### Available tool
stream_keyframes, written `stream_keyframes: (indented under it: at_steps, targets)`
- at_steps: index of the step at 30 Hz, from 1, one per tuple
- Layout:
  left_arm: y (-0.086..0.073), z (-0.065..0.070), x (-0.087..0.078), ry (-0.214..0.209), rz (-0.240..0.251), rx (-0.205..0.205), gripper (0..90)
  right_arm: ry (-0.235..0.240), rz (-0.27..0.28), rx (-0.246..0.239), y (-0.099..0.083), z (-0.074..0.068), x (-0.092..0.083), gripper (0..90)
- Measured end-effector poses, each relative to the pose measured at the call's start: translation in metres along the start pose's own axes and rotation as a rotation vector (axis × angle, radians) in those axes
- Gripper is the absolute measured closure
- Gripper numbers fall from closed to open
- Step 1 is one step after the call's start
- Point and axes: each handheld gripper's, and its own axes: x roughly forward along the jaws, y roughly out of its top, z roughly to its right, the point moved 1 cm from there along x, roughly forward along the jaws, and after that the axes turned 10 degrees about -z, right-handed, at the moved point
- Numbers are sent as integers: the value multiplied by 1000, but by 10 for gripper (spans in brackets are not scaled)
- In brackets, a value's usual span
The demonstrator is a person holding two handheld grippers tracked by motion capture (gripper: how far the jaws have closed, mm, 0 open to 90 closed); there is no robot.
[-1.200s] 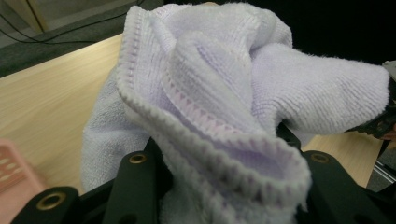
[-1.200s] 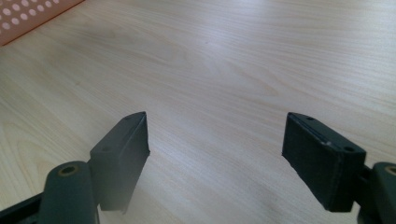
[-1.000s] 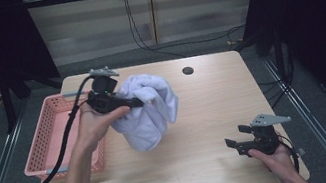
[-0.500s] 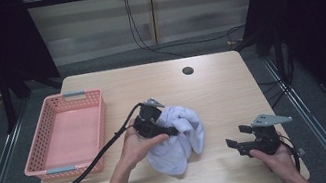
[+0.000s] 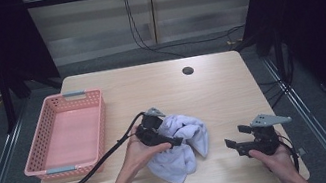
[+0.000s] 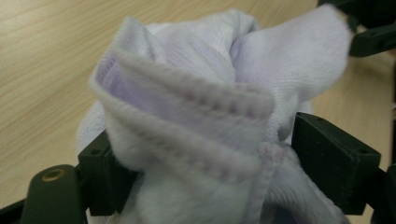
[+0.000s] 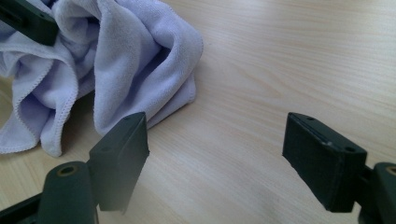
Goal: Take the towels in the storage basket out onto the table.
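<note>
Towel [image 5: 181, 146] lies in a crumpled heap on the surface [image 5: 229, 74], near the front edge, between the two hands and well apart from the pink basket [image 5: 42, 166] at the left. It looks like soft, light terry: it will sag, fold and drag rather than keep any shape, and a pinch on a thick bunch may slip out layer by layer. A stitched hem or a corner is probably the best place to take hold, since the cloth there is thin enough for the pads to bite. One such hem runs along the near fold in the right hand-held gripper's view.

The left hand-held gripper [image 5: 176, 141] sits on top of the heap. Its jaws have just been opening and now stand wide, with a rolled fold of towel bulging between them; the cloth seems loose there rather than pinched. The right hand-held gripper [image 5: 236, 137] rests low on the surface just beside the towel's right side, jaws wide apart and nothing between them.

Much is hard to read. The heap hides its own corners and most of its hems, so which edge belongs to which side cannot be told. From above, the left jaw tips sink into the folds. Whether the left pads touch the cloth lightly is unclear. The towel's underside is hidden.
</note>
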Motion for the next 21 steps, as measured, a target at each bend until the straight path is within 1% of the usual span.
stream_keyframes:
  at_steps: [1,2,3,4,5,6,7,8,9,10,11,12,13,14,15,16,17,18,19,20,21]
  targets:
    - [-2,-1,-4,1,17,-5,166,-1,0,-5,1,0,0,222]
    - [-5,-1,-9,21,26,-14,165,1,-2,-6,2,-1,1,222]
    - [-7,-1,-12,29,35,-19,160,3,1,-7,5,-2,1,222]
    - [-9,-1,-17,14,46,-26,160,4,1,-9,6,-3,2,220]
    - [-12,-1,-21,11,44,-22,164,5,5,-13,9,-4,2,220]
    - [-13,2,-26,52,40,-26,161,12,9,-17,11,-5,3,219]
    - [-14,4,-30,71,37,-24,158,16,8,-27,14,-8,3,219]
    - [-14,8,-35,67,48,-20,159,18,8,-35,16,-10,4,219]
    - [-15,10,-39,66,59,-8,158,22,8,-44,18,-13,5,219]
    - [-16,13,-44,65,78,-7,158,24,9,-48,20,-14,5,219]
    - [-18,17,-48,46,95,-8,158,27,10,-55,22,-17,5,218]
    - [-21,20,-53,34,105,5,159,28,16,-71,25,-20,5,219]
    - [-25,23,-58,42,106,7,180,33,21,-83,28,-23,5,219]
    - [-29,26,-62,51,127,-2,206,41,27,-91,32,-26,5,221]
    - [-33,28,-65,56,124,-6,237,47,34,-99,37,-29,7,227]
    - [-38,30,-68,51,130,-13,263,51,37,-104,41,-31,8,229]
    - [-44,34,-70,63,136,-8,286,52,40,-113,45,-33,10,236]
    - [-55,38,-73,92,134,-13,323,58,45,-124,50,-35,13,259]
    - [-59,40,-73,91,141,-19,340,87,44,-136,59,-40,20,280]
    - [-59,40,-73,91,141,-19,352,87,44,-136,59,-40,20,280]
    - [-71,41,-71,96,149,-30,385,109,39,-160,68,-49,27,319]
